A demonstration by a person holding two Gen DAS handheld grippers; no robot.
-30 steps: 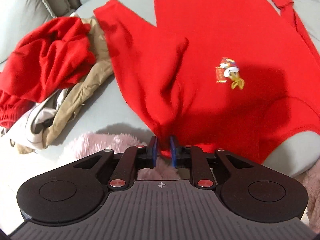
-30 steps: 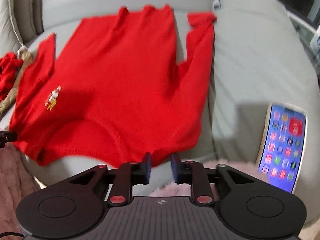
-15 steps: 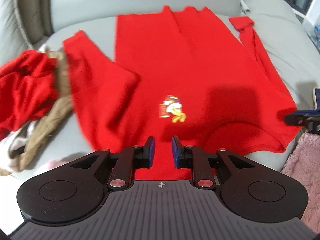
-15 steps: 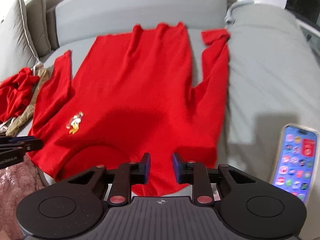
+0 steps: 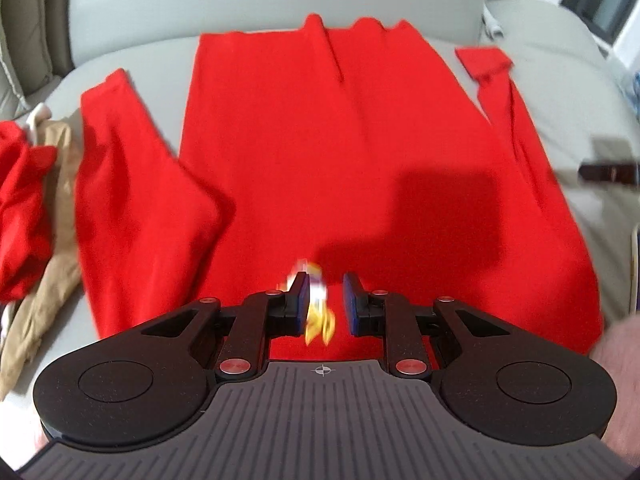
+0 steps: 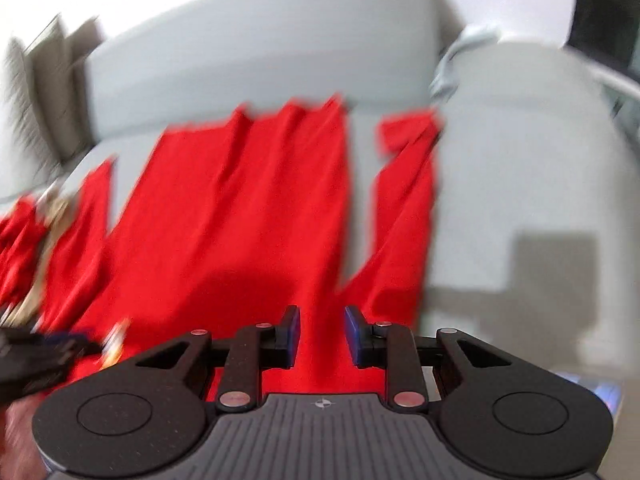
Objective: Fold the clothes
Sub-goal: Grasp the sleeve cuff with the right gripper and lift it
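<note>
One garment: red sweater [image 5: 320,152] lies spread flat on grey sofa [image 5: 132,4], filling frame centre, sleeves out to both sides.
Emblem: small cartoon patch [image 5: 318,312], blurred, lower centre.
Left gripper [image 5: 326,306]: jaws slightly apart, nothing gripped, above the patch.
Right gripper [image 6: 322,336]: narrow gap, nothing held; jaws have just been closing.
Pile: crumpled red and tan clothes [image 5: 36,216], left edge.

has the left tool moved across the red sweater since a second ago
Yes. The left tool was at the red sweater's left corner beside the clothes pile; now it is over the chest emblem, further right, jaws apart and empty.
</note>
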